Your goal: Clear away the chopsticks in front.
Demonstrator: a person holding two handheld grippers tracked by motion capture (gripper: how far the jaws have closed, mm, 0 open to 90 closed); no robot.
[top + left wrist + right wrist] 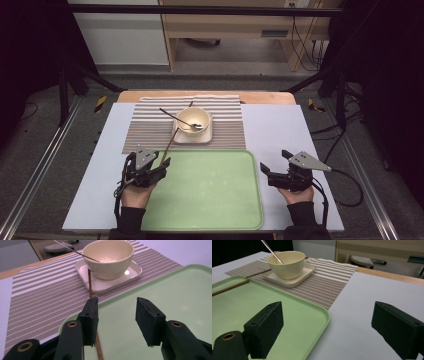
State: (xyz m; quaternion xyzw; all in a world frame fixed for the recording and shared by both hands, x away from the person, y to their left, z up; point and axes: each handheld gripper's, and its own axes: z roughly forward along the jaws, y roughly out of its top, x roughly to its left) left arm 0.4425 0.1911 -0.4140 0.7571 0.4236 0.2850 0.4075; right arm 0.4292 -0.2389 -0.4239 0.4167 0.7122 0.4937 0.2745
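- the chopstick [90, 283] is a thin brown stick. its far end leans on the square plate [135, 271], touching the side of the bowl [107, 258], and its near end lies over the corner of the green tray [175, 305].
- the left gripper [150, 170] hangs over that corner of the tray. in the left gripper view the chopstick passes just under the left one of its fingers [91, 315], at the inner edge of the pad, and comes out again below it. whether that pad touches the stick, i cannot tell.
- the fingers of the left gripper stand about half open, with a clear gap between them, and they press on nothing. the other pad is well apart from the chopstick.
- the right gripper [276, 170] rests at the right edge of the tray, over the tabletop [280, 130]. its fingers [265, 326] are wide open and hold nothing.
- a spoon [197, 126] lies in the bowl, with its long handle out over the rim on the side away from the tray.
- bowl and plate stand on the striped mat [150, 125], just behind the tray.
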